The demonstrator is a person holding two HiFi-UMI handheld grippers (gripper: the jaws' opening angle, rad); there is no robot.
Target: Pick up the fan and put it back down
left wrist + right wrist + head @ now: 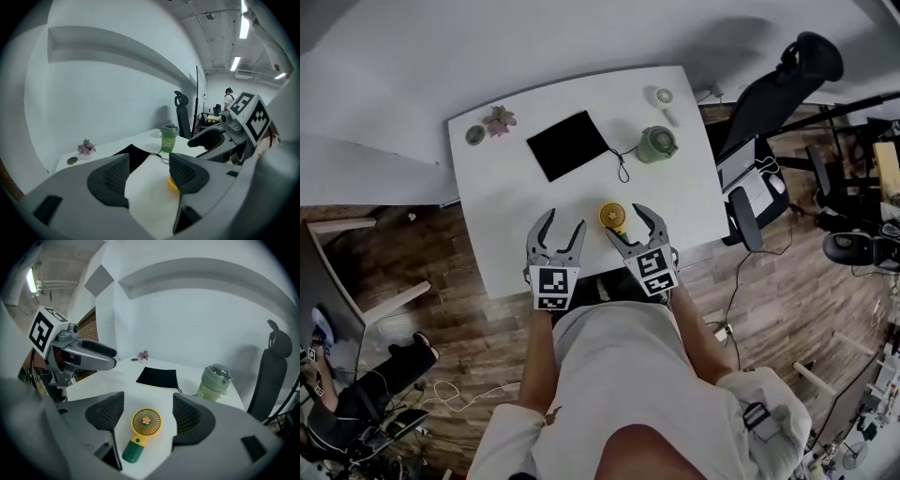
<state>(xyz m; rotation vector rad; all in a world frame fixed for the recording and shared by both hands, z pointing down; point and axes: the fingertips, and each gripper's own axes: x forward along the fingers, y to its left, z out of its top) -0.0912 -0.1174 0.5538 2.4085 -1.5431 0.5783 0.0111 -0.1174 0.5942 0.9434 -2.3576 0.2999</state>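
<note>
– Yellow plastic head, green handle: do we enter that as item one, the fan (140,433)?

– We do. Location: flat on the white table (497,234), near its front edge, well apart from everything else listed.

– Position against the jaws?

– It lies ahead of and below the right gripper (147,401), framed in the gap of its jaws. Those jaws stand spread, pads clear of the fan on both sides. Long axis: handle toward that gripper, head away, tipped a little to the left. We judge the jaws would close across its width, not its length.

– And the left gripper (149,161)?

– Jaws likewise spread, only bare table between them; the fan peeps out past its right-hand jaw. We enter the right gripper as the nearer.

– Markings on item one?

– A flower emblem at the hub of the grille; no brand we can read.

– Further out?

– Black pouch (570,144) with a cord, mid-table. Green lidded cup (656,143) beside it, its printed label too small for us to read. What looks like a second, white fan (664,99) at the far right corner. Small pink plant (499,120) and a round item (475,135) at the far left corner.

– Any other writing?

– Only the black-and-white square markers on each gripper's cube: patterns, not letters.
</note>
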